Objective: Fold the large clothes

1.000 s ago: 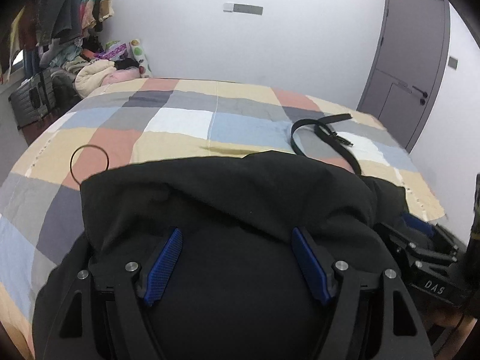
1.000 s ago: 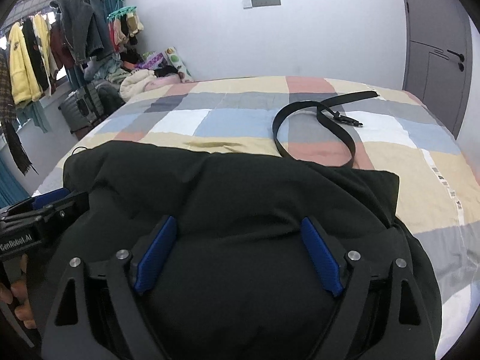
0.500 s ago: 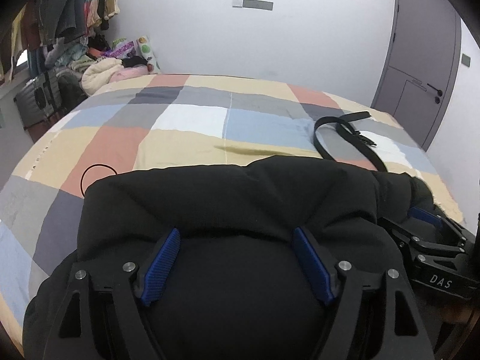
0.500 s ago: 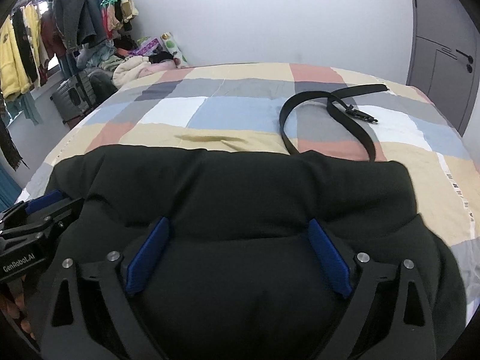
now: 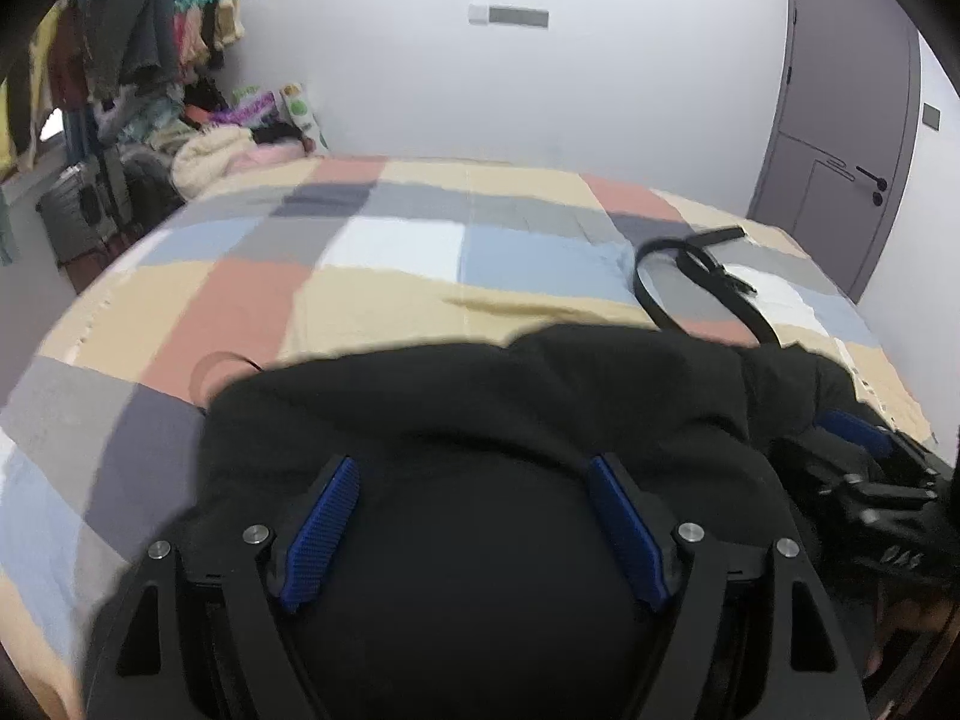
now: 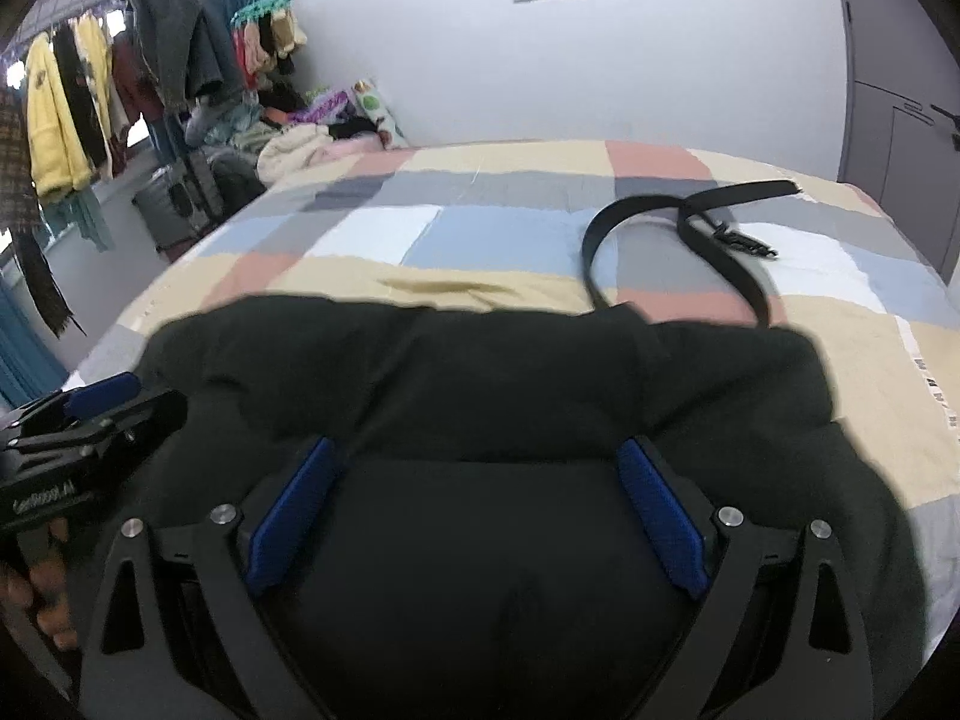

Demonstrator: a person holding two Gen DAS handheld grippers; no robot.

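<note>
The left tool and right tool each have their blue pads spread wide, with the black garment bulging up between them; no pad visibly pinches the fabric. The garment lies bunched at the near edge of the bed, covering the lower tool bodies. In the right wrist view, the left tool appears at the left edge bearing blurred, only partly legible lettering. Past the garment, a black belt loops on the checked cover, its near ends running under the fabric. Hanging clothes stand farthest left.
</note>
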